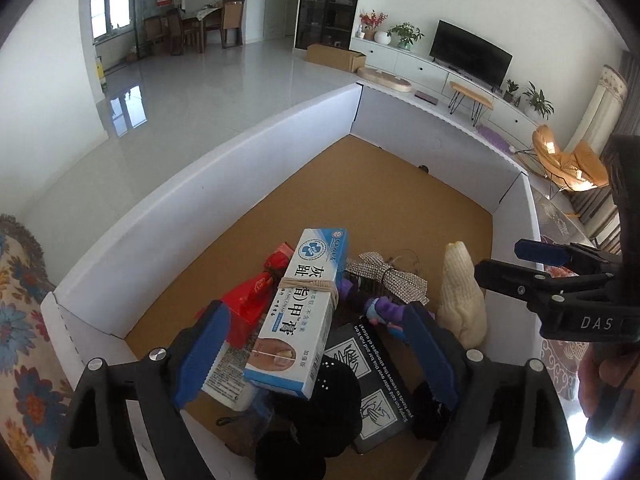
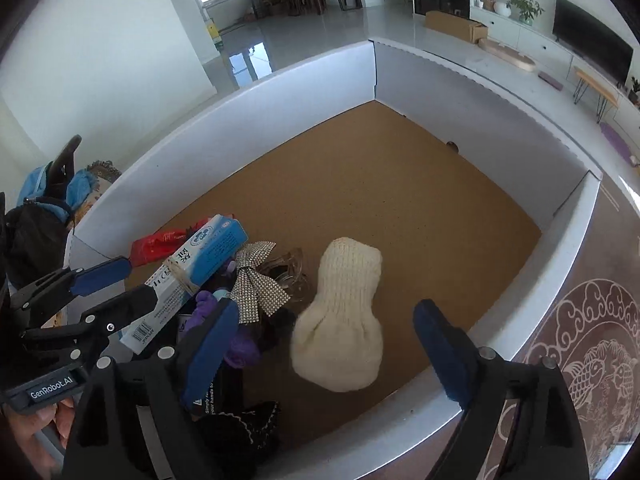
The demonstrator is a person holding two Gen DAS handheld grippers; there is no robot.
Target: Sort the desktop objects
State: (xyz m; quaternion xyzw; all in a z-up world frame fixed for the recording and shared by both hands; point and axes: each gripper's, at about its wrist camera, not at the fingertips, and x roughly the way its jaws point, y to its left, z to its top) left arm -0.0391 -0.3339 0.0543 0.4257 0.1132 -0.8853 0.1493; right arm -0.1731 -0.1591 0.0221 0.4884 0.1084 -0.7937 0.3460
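White cardboard walls point(image 1: 248, 168) ring a brown cork floor point(image 2: 380, 184) in a bright living room. Left tongs point(image 1: 316, 356) stand spread, pinching nothing, above a blue-and-white ointment carton point(image 1: 300, 312) bound with a rubber band, which lies atop the pile in the near corner. Right tongs point(image 2: 324, 360) are likewise spread and empty over a cream knitted pouch point(image 2: 340, 320). Beside it lie a rhinestone bow point(image 2: 260, 284), a red packet point(image 2: 156, 244) and a purple scrunchie point(image 1: 384, 312).
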